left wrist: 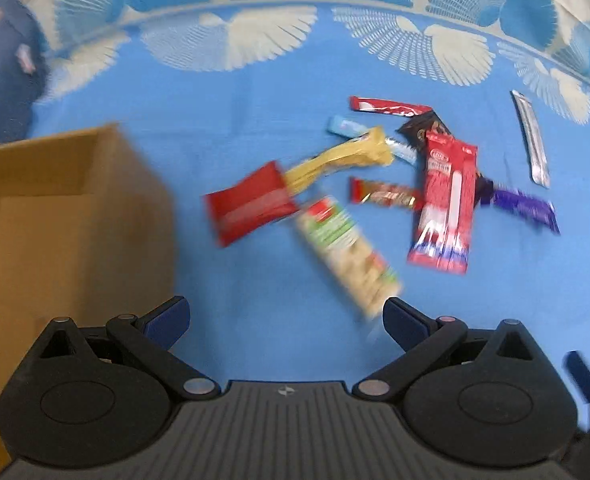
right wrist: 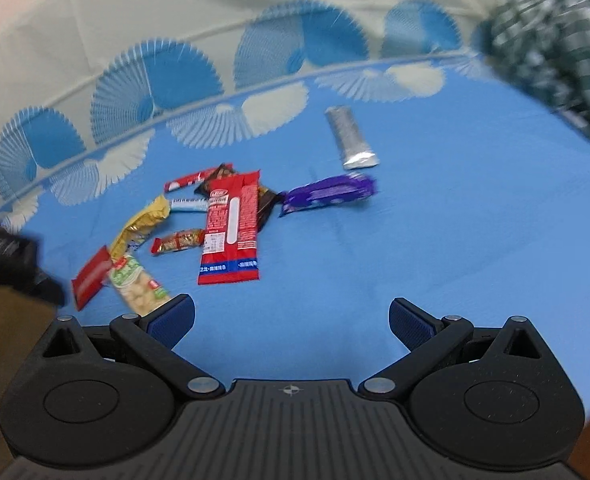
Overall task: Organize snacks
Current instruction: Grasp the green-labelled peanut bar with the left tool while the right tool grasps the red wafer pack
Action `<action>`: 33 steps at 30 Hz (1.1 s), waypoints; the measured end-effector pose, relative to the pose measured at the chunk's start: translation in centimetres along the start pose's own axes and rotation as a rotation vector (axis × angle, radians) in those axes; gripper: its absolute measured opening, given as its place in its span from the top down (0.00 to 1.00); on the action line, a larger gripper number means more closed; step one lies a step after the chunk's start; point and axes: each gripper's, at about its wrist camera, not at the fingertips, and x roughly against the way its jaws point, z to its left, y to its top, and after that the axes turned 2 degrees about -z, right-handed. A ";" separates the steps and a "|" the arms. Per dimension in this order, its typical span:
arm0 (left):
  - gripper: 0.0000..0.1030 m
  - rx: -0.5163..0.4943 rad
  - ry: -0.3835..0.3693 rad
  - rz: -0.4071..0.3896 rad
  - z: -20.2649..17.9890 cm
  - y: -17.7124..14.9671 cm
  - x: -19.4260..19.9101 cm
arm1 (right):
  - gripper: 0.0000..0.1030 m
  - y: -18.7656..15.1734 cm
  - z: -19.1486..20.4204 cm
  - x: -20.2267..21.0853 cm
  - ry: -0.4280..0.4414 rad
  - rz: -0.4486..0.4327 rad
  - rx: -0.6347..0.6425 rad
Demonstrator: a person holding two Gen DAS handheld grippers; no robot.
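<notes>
Left gripper being held wide open, empty | right gripper likewise | brown cardboard box at nine o'clock | scattered foil snack packets at twelve.

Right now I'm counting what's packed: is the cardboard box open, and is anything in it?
Open: the cardboard box shows a folded flap and bare inner wall. Its floor is out of view, so contents cannot be told.

left gripper: black linkages, silver pivots | fingers: blue pads
</notes>
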 end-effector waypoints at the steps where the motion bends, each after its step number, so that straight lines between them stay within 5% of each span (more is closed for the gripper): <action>1: 0.00 0.003 0.008 0.016 -0.5 0.7 -1.4 | 0.00 0.3 0.2 -1.7 0.021 0.006 0.010; 10: 0.00 -0.017 0.031 0.126 -1.7 2.9 -10.6 | 0.00 1.5 3.0 -12.8 0.071 0.041 0.240; 15: 0.00 0.133 -0.009 0.126 2.1 2.0 -11.2 | 0.01 0.5 5.2 -13.8 0.105 -0.057 0.388; 17: 0.00 0.113 -0.009 0.115 2.2 2.2 -11.3 | 0.14 0.2 5.3 -13.6 0.138 -0.082 0.405; 19: 0.03 0.085 -0.012 0.112 2.0 2.2 -11.2 | 0.44 -0.1 4.7 -12.7 0.139 -0.100 0.378; 22: 0.19 0.054 -0.025 0.054 1.6 1.4 -10.3 | 0.47 -0.7 2.8 -10.6 0.072 -0.070 0.310; 27: 0.27 -0.009 -0.079 0.036 1.8 -0.9 -9.2 | 0.41 -2.4 -1.8 -6.2 -0.002 -0.002 0.156; 28: 0.20 -0.016 -0.087 0.035 1.6 -1.2 -9.0 | 0.23 -2.6 -2.2 -5.8 -0.005 0.007 0.131; 30: 0.13 -0.013 -0.104 0.063 1.8 -1.0 -9.3 | 0.04 -2.5 -2.4 -5.8 -0.033 0.022 0.092; 32: 0.13 0.014 -0.112 0.064 2.1 -0.4 -9.3 | 0.06 -2.1 -2.4 -7.2 -0.057 0.039 0.096; 33: 0.27 0.021 -0.124 0.054 2.5 0.1 -9.3 | 0.07 -1.8 -2.4 -8.0 -0.059 0.036 0.098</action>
